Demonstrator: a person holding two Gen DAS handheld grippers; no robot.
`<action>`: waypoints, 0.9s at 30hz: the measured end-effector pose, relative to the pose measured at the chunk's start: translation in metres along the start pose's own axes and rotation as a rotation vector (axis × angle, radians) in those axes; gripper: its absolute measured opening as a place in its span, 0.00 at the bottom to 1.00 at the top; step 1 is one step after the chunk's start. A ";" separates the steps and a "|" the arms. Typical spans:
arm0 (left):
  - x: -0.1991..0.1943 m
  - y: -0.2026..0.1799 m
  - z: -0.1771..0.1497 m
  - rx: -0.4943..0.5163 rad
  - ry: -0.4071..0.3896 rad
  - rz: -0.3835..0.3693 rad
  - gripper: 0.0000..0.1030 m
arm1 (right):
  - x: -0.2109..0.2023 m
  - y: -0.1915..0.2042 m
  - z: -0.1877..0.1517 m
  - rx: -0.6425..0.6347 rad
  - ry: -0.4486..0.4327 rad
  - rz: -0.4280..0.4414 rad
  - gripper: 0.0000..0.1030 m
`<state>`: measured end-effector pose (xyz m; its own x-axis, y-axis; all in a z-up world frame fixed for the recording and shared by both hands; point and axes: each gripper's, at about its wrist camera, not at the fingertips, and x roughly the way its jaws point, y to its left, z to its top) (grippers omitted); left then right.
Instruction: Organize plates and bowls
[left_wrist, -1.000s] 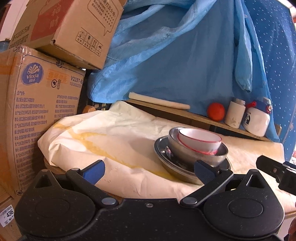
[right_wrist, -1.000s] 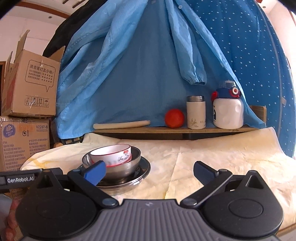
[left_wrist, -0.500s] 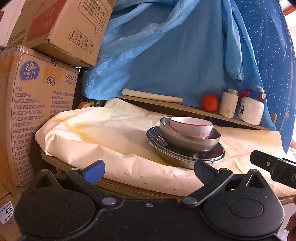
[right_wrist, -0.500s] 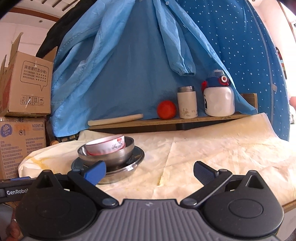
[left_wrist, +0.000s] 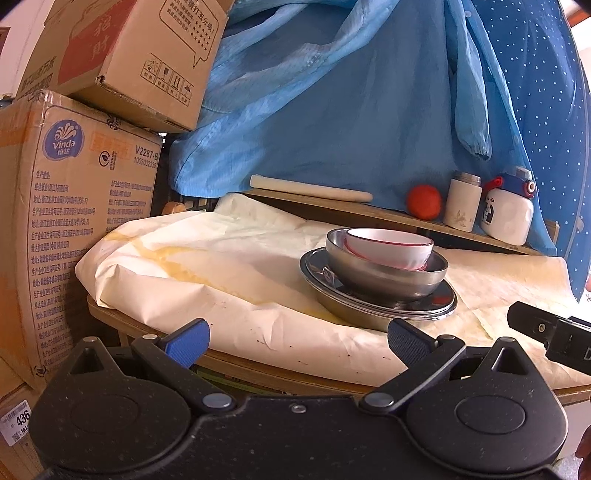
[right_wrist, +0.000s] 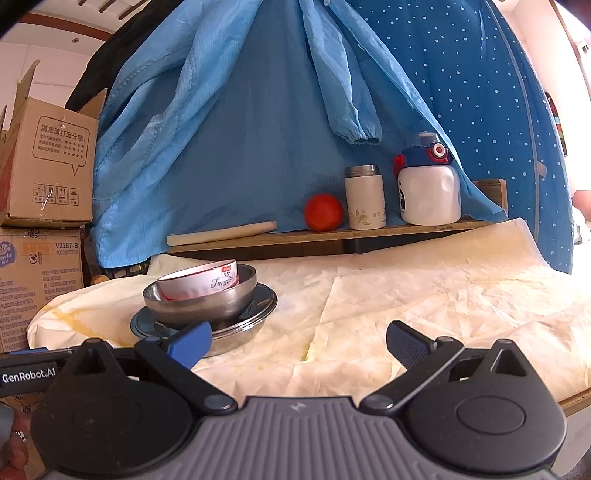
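Note:
A white bowl with a red rim (left_wrist: 389, 246) sits tilted inside a steel bowl (left_wrist: 384, 275), which rests on a steel plate (left_wrist: 373, 306) on the paper-covered table (left_wrist: 221, 266). The same stack shows in the right wrist view: white bowl (right_wrist: 201, 282), steel bowl (right_wrist: 201, 301), plate (right_wrist: 240, 325). My left gripper (left_wrist: 297, 338) is open and empty, just off the table's near edge, short of the stack. My right gripper (right_wrist: 299, 341) is open and empty, low over the table, with the stack to its left.
Cardboard boxes (left_wrist: 77, 221) stand stacked at the left of the table. A shelf (right_wrist: 332, 234) behind holds a rolling pin (right_wrist: 221, 232), a red ball (right_wrist: 323, 212), a white flask (right_wrist: 365, 197) and a white bottle (right_wrist: 430, 192). Blue cloth (right_wrist: 240, 129) hangs behind.
Both grippers have drawn back from the stack and sunk lower toward the table's near edge. The bowls and plate have not moved. Both grippers stayed open.

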<state>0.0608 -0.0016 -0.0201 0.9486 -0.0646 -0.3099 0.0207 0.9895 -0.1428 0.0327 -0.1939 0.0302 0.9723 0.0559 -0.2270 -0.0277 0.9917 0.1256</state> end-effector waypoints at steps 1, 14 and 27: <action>0.000 0.000 0.000 0.001 0.000 -0.001 0.99 | 0.000 0.000 0.000 -0.001 0.000 0.001 1.00; 0.001 -0.001 0.000 0.007 0.003 -0.001 0.99 | 0.000 0.002 0.000 -0.007 0.001 0.001 1.00; 0.001 -0.001 -0.001 0.006 0.007 -0.002 0.99 | 0.000 0.002 0.000 -0.007 0.001 0.000 1.00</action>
<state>0.0614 -0.0027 -0.0214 0.9464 -0.0677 -0.3159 0.0249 0.9902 -0.1376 0.0324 -0.1918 0.0305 0.9721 0.0558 -0.2279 -0.0291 0.9925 0.1189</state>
